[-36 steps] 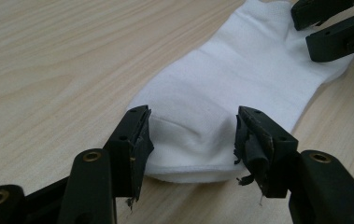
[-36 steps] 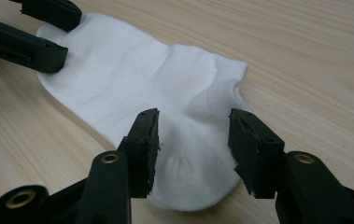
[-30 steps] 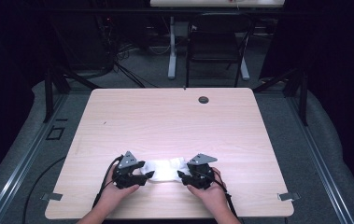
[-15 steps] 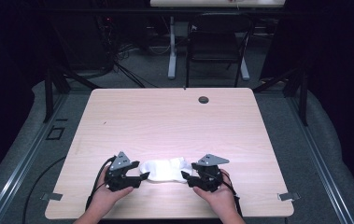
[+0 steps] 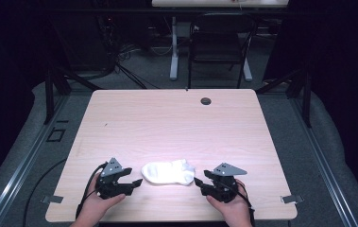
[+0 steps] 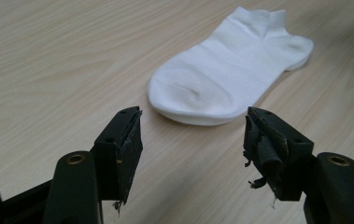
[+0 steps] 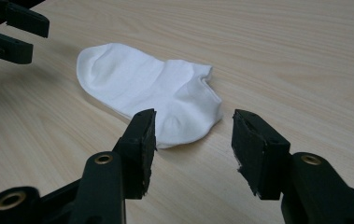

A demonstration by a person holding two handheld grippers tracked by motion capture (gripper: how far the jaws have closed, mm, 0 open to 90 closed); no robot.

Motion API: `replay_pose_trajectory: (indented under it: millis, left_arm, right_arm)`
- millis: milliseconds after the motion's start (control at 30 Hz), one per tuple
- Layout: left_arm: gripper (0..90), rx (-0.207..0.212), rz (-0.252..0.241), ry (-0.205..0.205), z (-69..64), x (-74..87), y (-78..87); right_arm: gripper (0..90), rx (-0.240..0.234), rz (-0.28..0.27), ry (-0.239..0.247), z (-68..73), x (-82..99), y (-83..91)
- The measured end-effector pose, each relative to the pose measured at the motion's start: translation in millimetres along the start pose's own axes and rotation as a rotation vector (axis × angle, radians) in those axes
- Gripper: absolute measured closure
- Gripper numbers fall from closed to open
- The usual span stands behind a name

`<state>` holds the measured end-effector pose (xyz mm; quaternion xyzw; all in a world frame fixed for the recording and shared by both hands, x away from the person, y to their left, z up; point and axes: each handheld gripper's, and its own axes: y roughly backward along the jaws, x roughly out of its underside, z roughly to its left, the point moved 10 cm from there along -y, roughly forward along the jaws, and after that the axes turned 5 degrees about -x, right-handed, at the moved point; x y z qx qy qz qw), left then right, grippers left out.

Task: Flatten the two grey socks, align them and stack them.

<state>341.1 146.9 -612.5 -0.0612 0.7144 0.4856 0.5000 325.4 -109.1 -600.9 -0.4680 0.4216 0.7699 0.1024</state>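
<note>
A white sock (image 5: pixel 168 172) lies flat on the wooden table (image 5: pixel 167 123), between the two grippers. The left gripper (image 5: pixel 136 182) is just beside the toe end of the sock, and in the left gripper view (image 6: pixel 191 140) the toe lies a little ahead of the jaws, not between them. These jaws stand wide apart and hold nothing. The right gripper (image 5: pixel 198 182) is just beside the other end, where the heel and the cuff are. In the right gripper view (image 7: pixel 194 140) the heel of the sock (image 7: pixel 151 91) is partly hidden behind the jaw at the left of that view, and I cannot tell if it touches it. The right jaws are also wide, with nothing pressed between the pads; they have just been closing a little. The left gripper (image 7: pixel 11 28) shows beyond the toe in that view
</note>
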Motion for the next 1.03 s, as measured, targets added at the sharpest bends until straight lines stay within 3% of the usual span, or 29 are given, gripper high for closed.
replay_pose_trajectory:
  millis: [167, 300, 600, 733, 1033]
  left_arm:
    - [37.5, -0.026, -0.005, 0.046, 14.2, 6.0, -1.5]
    - [37.5, -0.039, -0.002, 0.054, 19.3, 10.1, -1.2]
    - [37.5, -0.054, 0.002, 0.045, 22.3, 13.7, -7.0]
    - [37.5, -0.042, 0.010, 0.051, 21.0, 15.2, -9.3]
    - [37.5, -0.038, 0.019, 0.051, 19.0, 16.2, -13.5]
  right_arm:
    - [50.4, 0.014, -0.017, -0.005, -6.0, 3.6, -0.6]
    - [50.5, 0.026, -0.008, -0.003, -11.4, 9.3, -2.7]
    - [51.4, 0.044, -0.006, -0.004, -17.6, 17.4, -11.2]
    - [51.3, 0.046, 0.010, 0.002, -15.4, 21.1, -17.8]
    - [50.5, 0.039, 0.033, 0.054, -7.2, 22.6, -23.8]
